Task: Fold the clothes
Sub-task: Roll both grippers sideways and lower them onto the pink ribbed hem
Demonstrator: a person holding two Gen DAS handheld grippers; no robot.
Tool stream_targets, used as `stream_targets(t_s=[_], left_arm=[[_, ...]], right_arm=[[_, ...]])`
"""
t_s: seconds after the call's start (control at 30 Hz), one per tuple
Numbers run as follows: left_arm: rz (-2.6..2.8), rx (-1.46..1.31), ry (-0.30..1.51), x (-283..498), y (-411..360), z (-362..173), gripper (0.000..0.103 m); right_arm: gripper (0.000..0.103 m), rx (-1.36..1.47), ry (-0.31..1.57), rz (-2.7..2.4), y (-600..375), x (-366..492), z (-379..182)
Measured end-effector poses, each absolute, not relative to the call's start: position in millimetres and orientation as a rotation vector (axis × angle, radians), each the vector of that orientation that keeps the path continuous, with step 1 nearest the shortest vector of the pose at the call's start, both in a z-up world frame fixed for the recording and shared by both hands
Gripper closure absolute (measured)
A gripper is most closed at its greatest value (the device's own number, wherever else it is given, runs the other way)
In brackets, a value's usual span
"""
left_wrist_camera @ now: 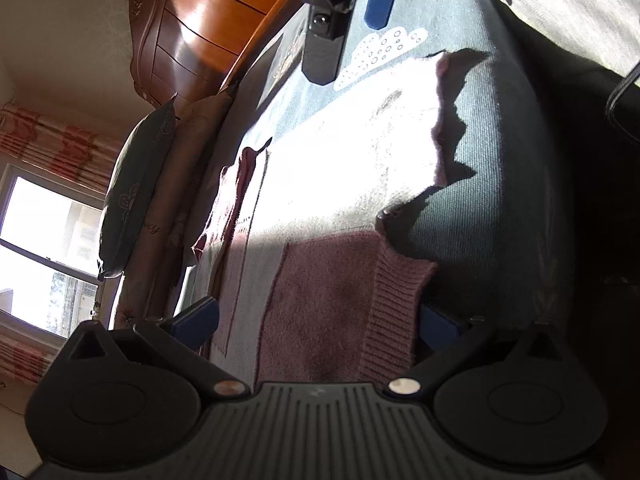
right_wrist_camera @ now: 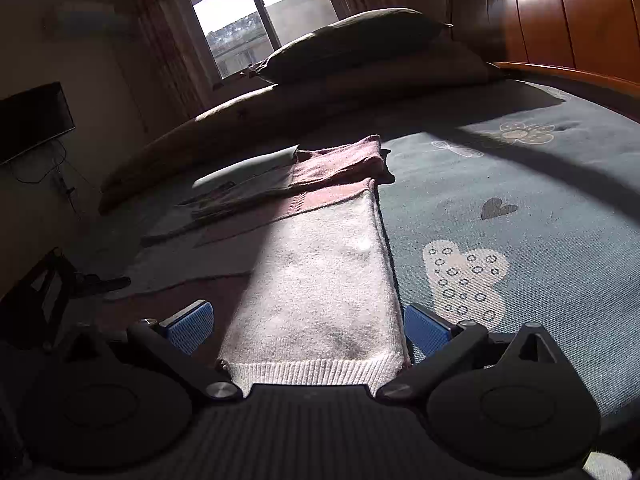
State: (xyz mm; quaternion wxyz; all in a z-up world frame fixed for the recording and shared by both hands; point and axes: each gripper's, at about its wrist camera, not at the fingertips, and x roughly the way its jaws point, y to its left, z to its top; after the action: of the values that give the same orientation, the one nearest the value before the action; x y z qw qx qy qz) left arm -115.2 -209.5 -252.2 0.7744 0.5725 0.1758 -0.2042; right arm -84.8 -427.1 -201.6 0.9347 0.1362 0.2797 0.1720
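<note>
Soft knit sweater [right_wrist_camera: 320, 280] lies flat on the bed [right_wrist_camera: 520, 240], both claws released.
Your left claw [left_wrist_camera: 316, 326] and right claw [right_wrist_camera: 308, 328] straddle ribbed hems; pinch there, since it's light, limp, and will sag.

Bedroom, daylight. Bed w/ grey-blue cover [right_wrist_camera: 520, 240], printed hearts, flowers, a butterfly. Hard sun band across the cover, deep shadow either side. Dark pillow [right_wrist_camera: 352, 40] stacked on a tan bolster [right_wrist_camera: 240, 120] at bed's far side. Glossy orange-brown wood headboard [left_wrist_camera: 192, 28], panelled, carved edge, sun glare on it. Sliding window [right_wrist_camera: 248, 12], buildings outside; red-patterned curtains [left_wrist_camera: 52, 140] beside it. Walls pale. Dark wall-mounted TV [right_wrist_camera: 32, 120], cables hanging below. AC unit [right_wrist_camera: 88, 20] high on wall.
</note>
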Motion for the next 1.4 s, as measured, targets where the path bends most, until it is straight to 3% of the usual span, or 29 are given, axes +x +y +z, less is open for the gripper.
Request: stream_targets(t_s=[0.3, 0.63, 1.03, 1.1, 1.17, 1.23, 1.33, 1.4], left_arm=[[-0.359, 1.198, 0.409, -105, -187, -249, 0.001], [-0.300, 1.081, 0.410, -103, -166, -236, 0.001], [-0.314, 0.985, 0.394, -105, -147, -234, 0.001], [-0.312, 0.980, 0.394, -107, -145, -236, 0.001], [-0.323, 0.986, 0.403, -109, -144, -240, 0.001], [-0.340, 0.987, 0.417, -111, -142, -244, 0.001], [-0.345, 0.983, 0.426, -116, -140, -246, 0.018], [-0.341, 1.000, 0.437, -115, -138, -247, 0.035]], right_arm=[[0.000, 0.100, 0.543, 0.433, -400, -89, -187], [0.001, -0.444, 0.414, 0.629, -305, -110, -199], [0.049, -0.960, 0.294, 0.681, -216, -108, -240], [0.071, -0.994, 0.291, 0.692, -211, -111, -241], [0.084, -0.984, 0.314, 0.708, -209, -112, -239], [0.085, -0.974, 0.319, 0.703, -210, -112, -237], [0.086, -0.939, 0.325, 0.697, -212, -112, -233], [0.086, -0.918, 0.323, 0.694, -213, -112, -228]])
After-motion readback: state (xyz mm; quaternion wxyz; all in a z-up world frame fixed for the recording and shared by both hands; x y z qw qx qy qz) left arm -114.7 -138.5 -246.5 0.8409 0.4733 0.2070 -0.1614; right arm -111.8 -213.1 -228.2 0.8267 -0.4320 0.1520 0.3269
